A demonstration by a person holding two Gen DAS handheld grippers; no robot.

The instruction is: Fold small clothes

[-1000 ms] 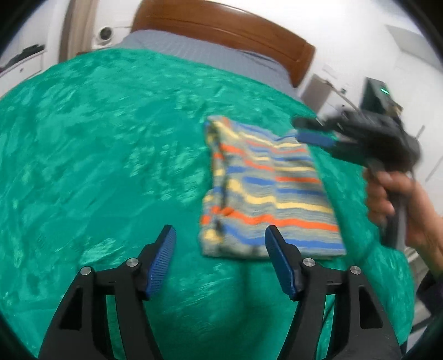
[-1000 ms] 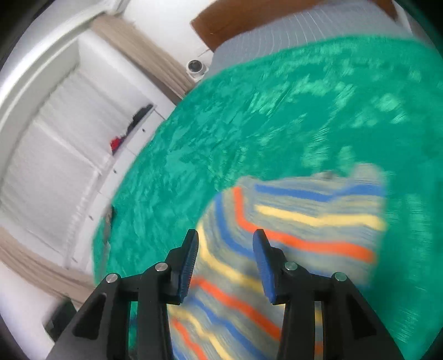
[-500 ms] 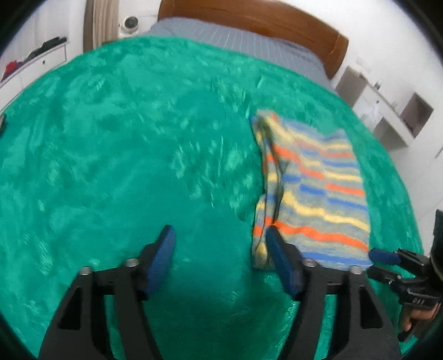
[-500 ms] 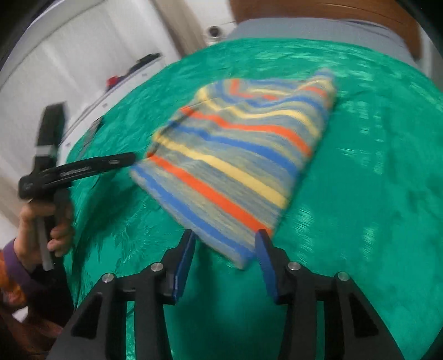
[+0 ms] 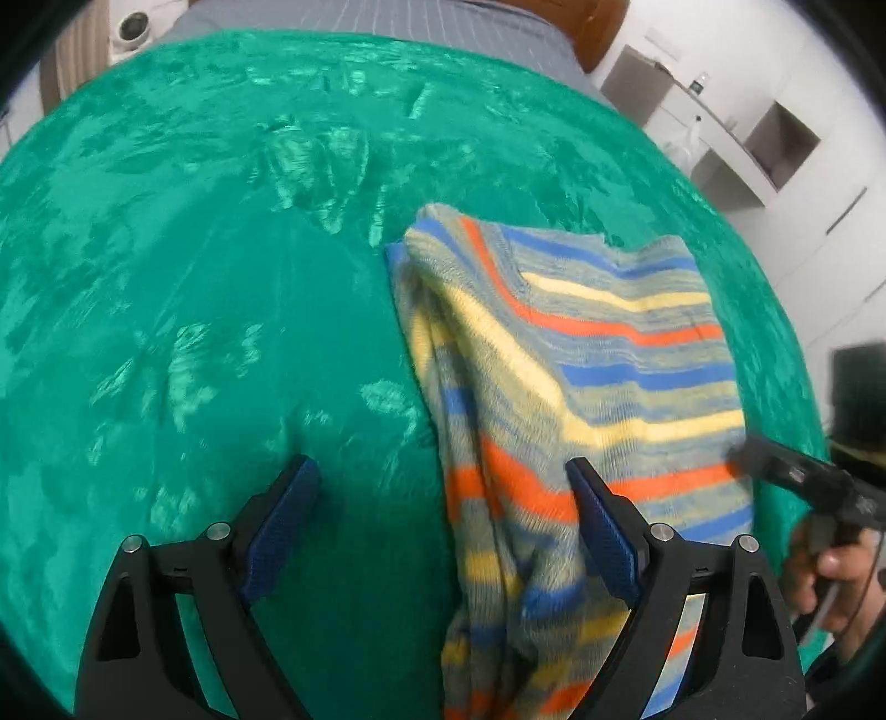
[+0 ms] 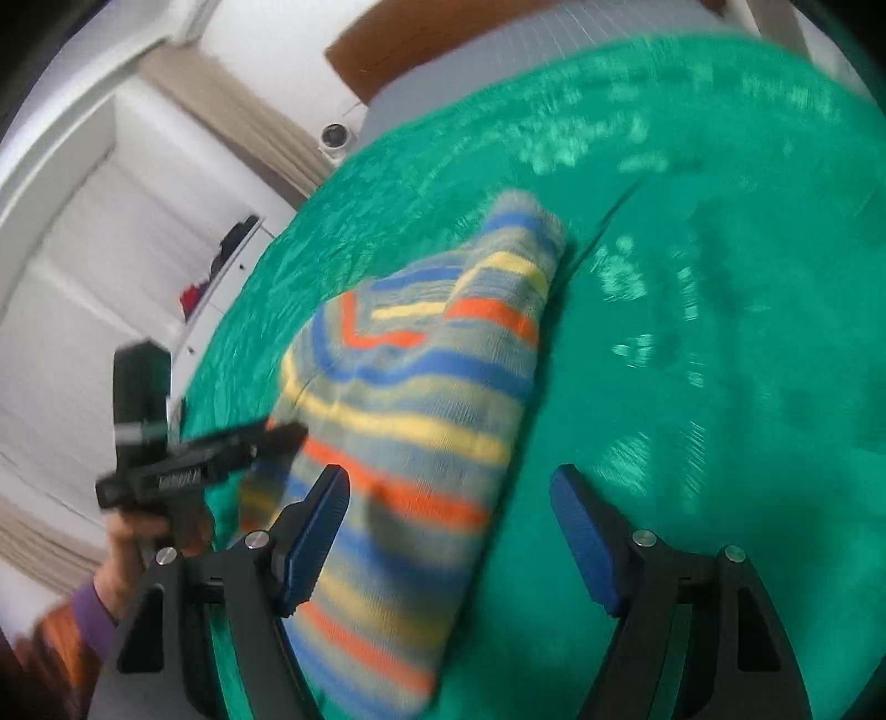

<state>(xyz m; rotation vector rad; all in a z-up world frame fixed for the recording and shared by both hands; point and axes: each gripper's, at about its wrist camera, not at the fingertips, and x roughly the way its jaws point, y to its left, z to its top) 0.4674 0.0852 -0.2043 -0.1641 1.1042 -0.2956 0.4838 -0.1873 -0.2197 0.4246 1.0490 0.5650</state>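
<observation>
A folded striped knit garment (image 5: 581, 387), banded in orange, yellow, blue and grey, lies flat on a green plush blanket (image 5: 194, 277) that covers the bed. In the left wrist view the left gripper (image 5: 443, 515) hangs over the garment's near left edge; its jaws are spreading, the blue pads stand wide apart, and neither pad presses on the cloth, though the folded edge lies between and below them. The right-hand pad overlaps the garment in the view; contact cannot be confirmed. In the right wrist view the right gripper (image 6: 448, 531) hangs above the garment's near right edge, jaws likewise opening, pads clear of the fabric, nothing pinched. Each gripper appears blurred at the edge of the other's view, held in a hand (image 6: 133, 554) with a purple sleeve cuff. A wooden headboard (image 6: 421, 39) and grey striped bedding (image 5: 376, 19) sit at the far end of the bed
</observation>
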